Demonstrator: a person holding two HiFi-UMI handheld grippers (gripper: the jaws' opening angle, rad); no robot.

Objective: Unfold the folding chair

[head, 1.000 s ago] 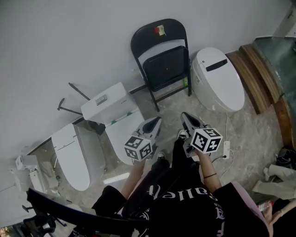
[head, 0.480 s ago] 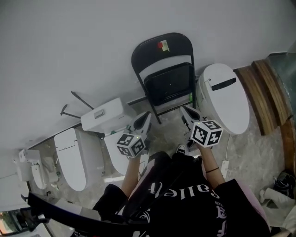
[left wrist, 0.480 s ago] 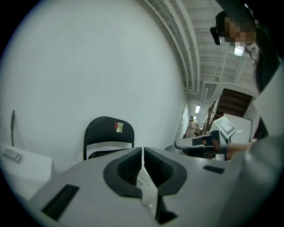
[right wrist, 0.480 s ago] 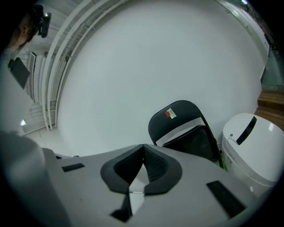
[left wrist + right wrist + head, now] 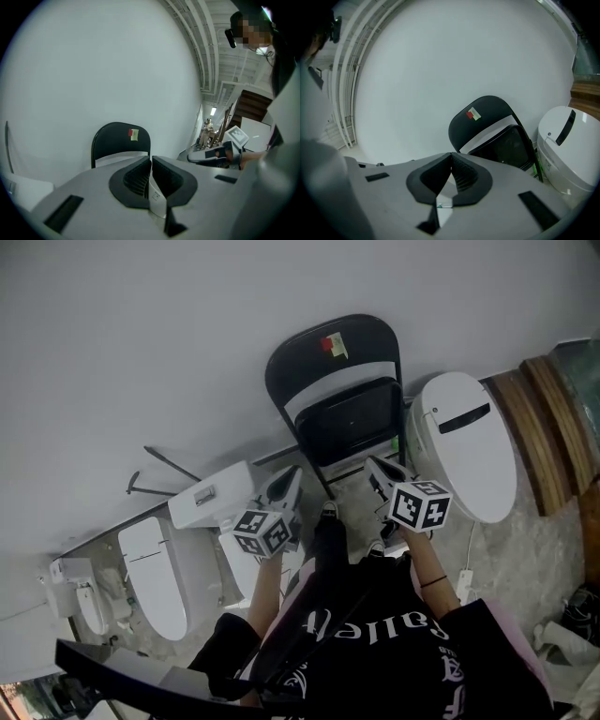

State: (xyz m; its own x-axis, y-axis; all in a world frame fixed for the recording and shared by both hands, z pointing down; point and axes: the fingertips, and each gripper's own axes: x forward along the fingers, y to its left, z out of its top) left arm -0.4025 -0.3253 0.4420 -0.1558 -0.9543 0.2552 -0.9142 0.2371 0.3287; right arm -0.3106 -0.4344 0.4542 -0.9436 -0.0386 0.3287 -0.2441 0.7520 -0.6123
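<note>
**A:** Start at the left. What's there?

**B:** White toilets (image 5: 150, 563) standing along the wall (image 5: 141, 352). Next comes the left gripper (image 5: 292, 474). Its fingers (image 5: 135, 180) are pressed together with nothing between them.

**A:** And the folding chair?

**B:** The folding chair (image 5: 349, 420) is in the middle, still folded flat. It leans upright against the wall with its feet on the floor (image 5: 506, 540), just ahead of both grippers, and neither touches it. The right gripper (image 5: 374, 466) is also closed and empty, fingers (image 5: 464, 176) together. Another white toilet (image 5: 469, 442) sits just beside the chair on the right.

**A:** How will it handle?

**B:** It looks like a painted metal frame with a hard seat panel, so probably stiff, fairly heavy and slick under the pads. The hinge may resist, and the feet could skid on that smooth floor.

**A:** Where would you grip it?

**B:** Both pairs of fingers must open first. I'd put one on a side tube of the backrest, below the sticker (image 5: 330, 343), to steady it. The other goes on the free edge of the seat, to swing it down.
</note>
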